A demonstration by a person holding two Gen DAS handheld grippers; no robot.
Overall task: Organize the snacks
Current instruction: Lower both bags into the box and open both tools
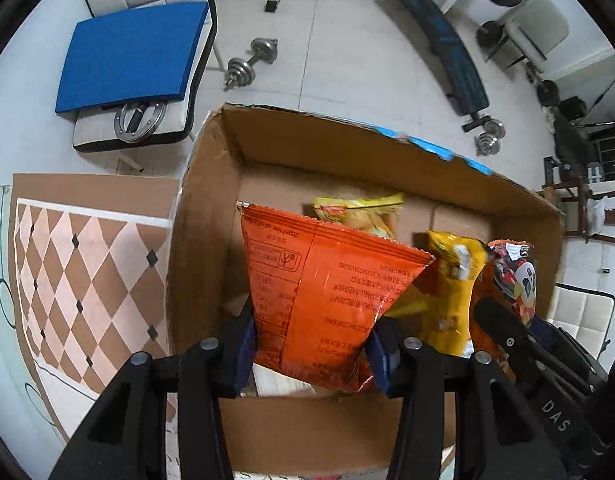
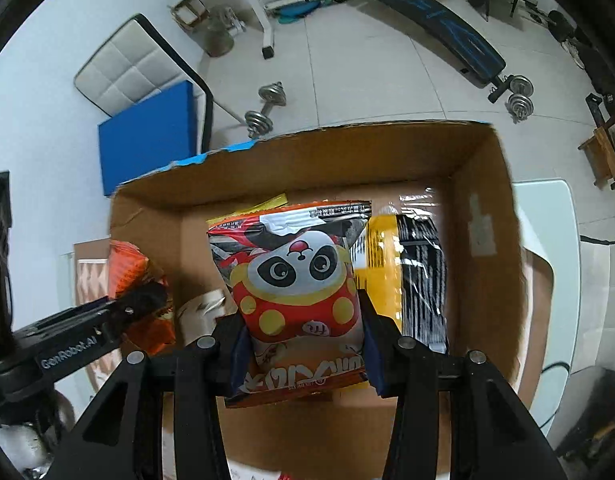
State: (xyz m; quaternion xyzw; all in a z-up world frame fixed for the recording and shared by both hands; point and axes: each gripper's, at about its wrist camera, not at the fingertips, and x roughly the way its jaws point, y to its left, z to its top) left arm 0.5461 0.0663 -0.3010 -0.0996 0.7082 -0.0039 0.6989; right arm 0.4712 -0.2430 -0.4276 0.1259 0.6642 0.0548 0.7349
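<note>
Plainly, both black two-finger tongs hung over the open brown cardboard box [image 1: 211,184], each clenched on a snack bag. The left gripper [image 1: 311,354] pinched the lower part of a glossy orange foil packet [image 1: 327,280] between its blue-padded fingers [image 1: 247,344], the packet's crimped top edge standing out beyond the fingertips above the box's inside. The right gripper [image 2: 305,344] squeezed a red and white bag printed with a cartoon panda [image 2: 299,276] at its lower half, its pads pressed against both side edges. From the left camera that panda bag showed just to the right of the orange packet, with a yellow packet [image 1: 451,292] between them. Down in the box lay another yellow and orange bag [image 1: 359,212] near the far wall, and a yellow and black packet [image 2: 407,264] just beside the panda bag. A chrome dumbbell [image 1: 251,62] lay on the pale tiled floor beyond.
</note>
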